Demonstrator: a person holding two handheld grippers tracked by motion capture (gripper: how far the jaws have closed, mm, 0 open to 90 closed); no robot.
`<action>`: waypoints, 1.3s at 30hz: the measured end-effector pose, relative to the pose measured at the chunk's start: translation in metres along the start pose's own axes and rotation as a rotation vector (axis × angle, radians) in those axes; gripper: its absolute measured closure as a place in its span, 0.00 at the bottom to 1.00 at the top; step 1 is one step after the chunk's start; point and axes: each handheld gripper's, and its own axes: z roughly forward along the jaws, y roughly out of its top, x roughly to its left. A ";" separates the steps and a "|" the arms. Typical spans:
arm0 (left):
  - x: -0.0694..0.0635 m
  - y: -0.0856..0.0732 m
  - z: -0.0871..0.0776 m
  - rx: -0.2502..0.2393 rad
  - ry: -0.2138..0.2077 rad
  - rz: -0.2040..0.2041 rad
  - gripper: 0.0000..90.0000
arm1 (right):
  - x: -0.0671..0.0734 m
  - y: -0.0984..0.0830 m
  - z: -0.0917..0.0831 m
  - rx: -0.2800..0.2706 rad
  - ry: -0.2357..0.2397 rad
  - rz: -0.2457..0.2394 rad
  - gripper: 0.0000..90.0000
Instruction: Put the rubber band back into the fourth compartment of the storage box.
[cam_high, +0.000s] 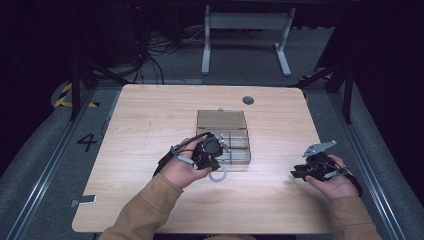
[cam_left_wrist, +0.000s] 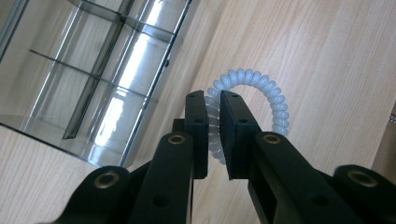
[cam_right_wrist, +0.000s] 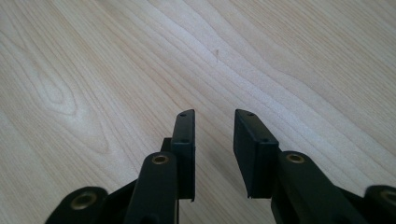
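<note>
Jaws of the left gripper (cam_left_wrist: 213, 133) pinch one side of a pale translucent spiral-coil ring (cam_left_wrist: 261, 95), its ribbed loop arching beyond the pads onto the light wooden table (cam_high: 150, 130). Just beside it, on the far side, stands a clear plastic compartment box (cam_left_wrist: 93, 84) with thin dividers. The right gripper (cam_right_wrist: 212, 149), well apart near the table's right edge, has its jaws narrowly parted over bare wood, holding nothing.

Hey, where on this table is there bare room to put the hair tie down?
Bare wood lies left of the clear box, toward the table edge, and between the box and the right gripper. It's crowded at the box's front, where the left gripper pinches the spiral hair tie.
</note>
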 end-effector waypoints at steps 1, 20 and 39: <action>0.004 -0.001 -0.001 0.003 0.003 -0.012 0.91 | 0.000 0.000 0.000 0.000 0.000 0.000 0.78; 0.037 -0.010 -0.018 -0.020 0.039 -0.085 0.91 | 0.000 0.003 0.003 0.003 0.002 -0.004 0.78; 0.071 -0.006 -0.018 -0.043 0.060 -0.167 0.91 | -0.001 0.003 0.002 -0.006 0.000 -0.003 0.78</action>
